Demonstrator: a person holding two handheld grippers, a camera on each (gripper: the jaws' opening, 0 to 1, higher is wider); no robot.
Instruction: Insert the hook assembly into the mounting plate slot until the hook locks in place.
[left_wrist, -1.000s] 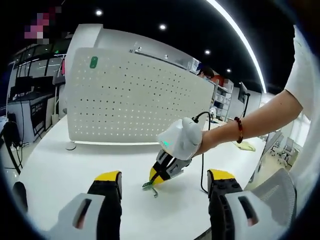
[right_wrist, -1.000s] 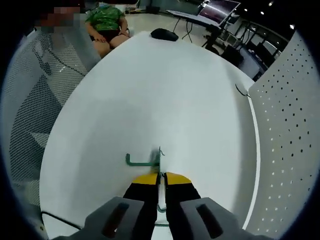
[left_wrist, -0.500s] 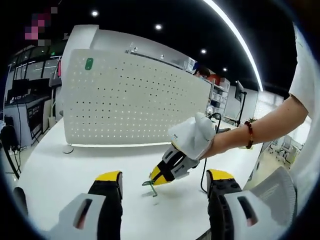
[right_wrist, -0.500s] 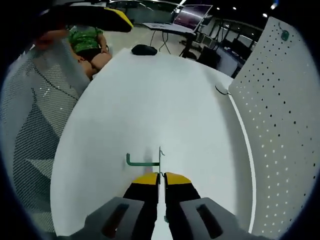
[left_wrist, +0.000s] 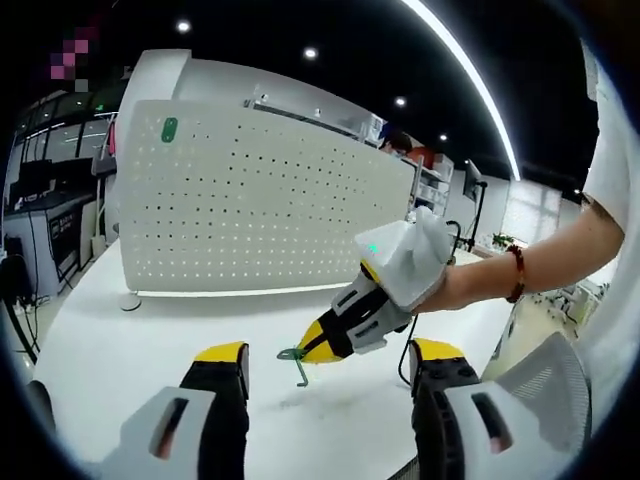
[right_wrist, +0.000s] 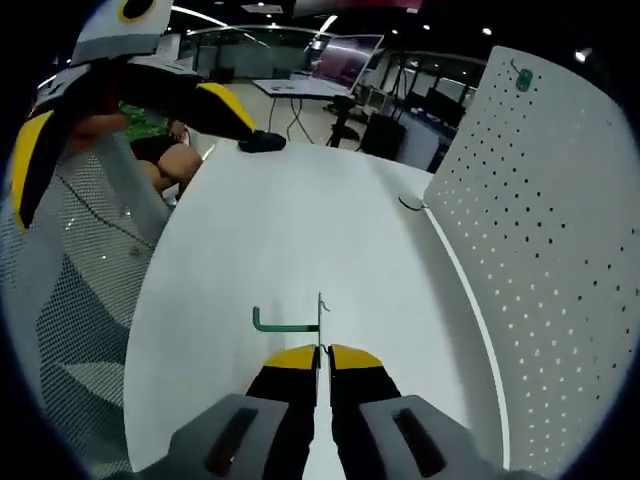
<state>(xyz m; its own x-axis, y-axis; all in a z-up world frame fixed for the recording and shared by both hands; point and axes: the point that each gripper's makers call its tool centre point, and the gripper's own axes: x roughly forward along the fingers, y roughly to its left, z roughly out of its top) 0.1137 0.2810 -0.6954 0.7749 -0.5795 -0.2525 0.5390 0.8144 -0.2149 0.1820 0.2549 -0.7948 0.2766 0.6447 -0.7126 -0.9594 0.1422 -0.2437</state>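
While seen from the left gripper view: left tool (left_wrist: 328, 362) wide apart, holding nothing; right tool (left_wrist: 318, 348) clamped on green hook (left_wrist: 296, 361) above white table (left_wrist: 150, 320), before pegboard (left_wrist: 260, 215). Right gripper view: right tool (right_wrist: 321, 352) pinched tight on hook (right_wrist: 288, 322); pegboard (right_wrist: 530, 230) at right.

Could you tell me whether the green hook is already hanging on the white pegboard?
No, the green hook is clamped in the right gripper above the table, apart from the pegboard.
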